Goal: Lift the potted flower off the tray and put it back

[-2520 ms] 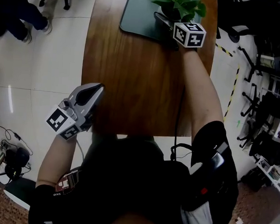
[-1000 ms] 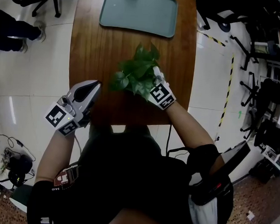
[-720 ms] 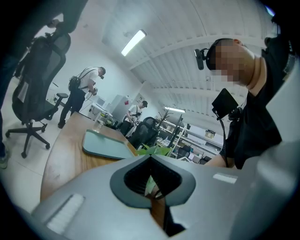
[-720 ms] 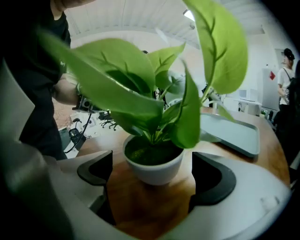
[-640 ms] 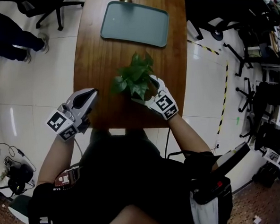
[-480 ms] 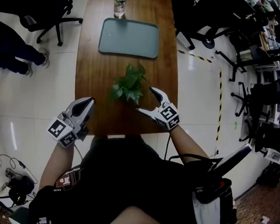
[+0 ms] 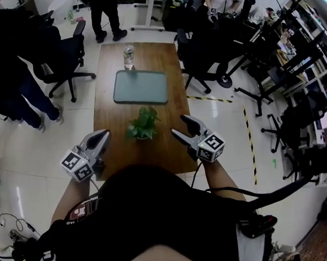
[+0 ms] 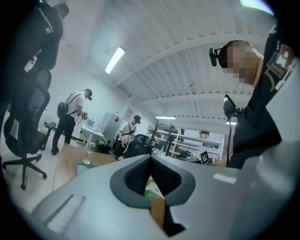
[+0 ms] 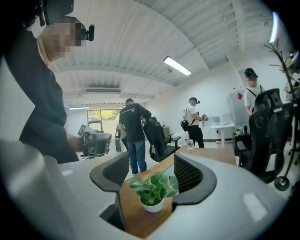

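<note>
The potted flower (image 7: 144, 125), green leaves in a small white pot, stands on the brown table (image 7: 112, 110) in front of the empty green tray (image 7: 141, 86), not on it. My right gripper (image 7: 180, 127) hangs to the right of the plant, apart from it. Its jaws are closing with nothing pressed between them. In the right gripper view the potted flower (image 9: 153, 190) shows beyond the right gripper (image 9: 150, 171), well away on the table. My left gripper (image 7: 103, 135) hangs at the table's near left edge. The left gripper (image 8: 151, 158) has its pads together and empty.
A glass of water (image 7: 128, 57) stands behind the tray. Black office chairs (image 7: 66, 58) flank the table on both sides. A person (image 7: 107, 8) stands at the far end. Yellow-black tape (image 7: 246, 127) runs along the floor at right, with shelves (image 7: 316, 65) past it.
The plant left the tray, carried in the right gripper, and came to stand on the table. The right gripper let go, drew back right, and its jaws narrowed. Both grippers rose.
</note>
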`<state>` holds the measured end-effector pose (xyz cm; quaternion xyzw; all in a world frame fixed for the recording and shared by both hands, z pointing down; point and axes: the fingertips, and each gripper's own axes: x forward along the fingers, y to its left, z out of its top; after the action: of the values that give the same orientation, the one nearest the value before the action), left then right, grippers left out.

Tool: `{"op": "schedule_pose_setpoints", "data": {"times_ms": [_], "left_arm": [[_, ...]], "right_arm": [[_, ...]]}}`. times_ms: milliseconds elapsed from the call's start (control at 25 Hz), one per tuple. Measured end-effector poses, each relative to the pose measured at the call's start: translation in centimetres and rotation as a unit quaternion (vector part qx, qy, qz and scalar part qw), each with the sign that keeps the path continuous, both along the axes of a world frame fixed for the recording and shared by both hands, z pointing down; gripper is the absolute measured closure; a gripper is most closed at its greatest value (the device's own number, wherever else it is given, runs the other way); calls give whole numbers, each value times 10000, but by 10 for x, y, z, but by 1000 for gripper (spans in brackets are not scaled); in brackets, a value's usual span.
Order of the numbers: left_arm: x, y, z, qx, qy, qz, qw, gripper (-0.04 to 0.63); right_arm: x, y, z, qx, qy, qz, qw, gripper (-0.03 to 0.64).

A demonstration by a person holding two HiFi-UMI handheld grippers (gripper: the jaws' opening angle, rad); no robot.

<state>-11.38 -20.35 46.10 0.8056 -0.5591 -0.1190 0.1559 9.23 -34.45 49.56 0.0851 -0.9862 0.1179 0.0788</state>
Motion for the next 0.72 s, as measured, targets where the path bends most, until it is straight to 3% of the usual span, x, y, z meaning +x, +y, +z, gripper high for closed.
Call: {"op": "schedule_pose_setpoints", "data": {"times_ms": [160,320,440,720], "left_arm": [[-6,1,-21,363,1,-41,9993,597],[-6,7,-35,466,56,-196,9987,597],[-1,8,-39,543,78,-157,9984,598],[8,9,-49,685,22,-41,9976,598]], "right_arm": [[9,7,-30,123,-281,-115,9995,394],[20,11,-46,67,-528,14,9986,464],[24,8,-52,-57,-748,202,9970,588],[18,17,-45,-54,-601,15,9982,570]]}}
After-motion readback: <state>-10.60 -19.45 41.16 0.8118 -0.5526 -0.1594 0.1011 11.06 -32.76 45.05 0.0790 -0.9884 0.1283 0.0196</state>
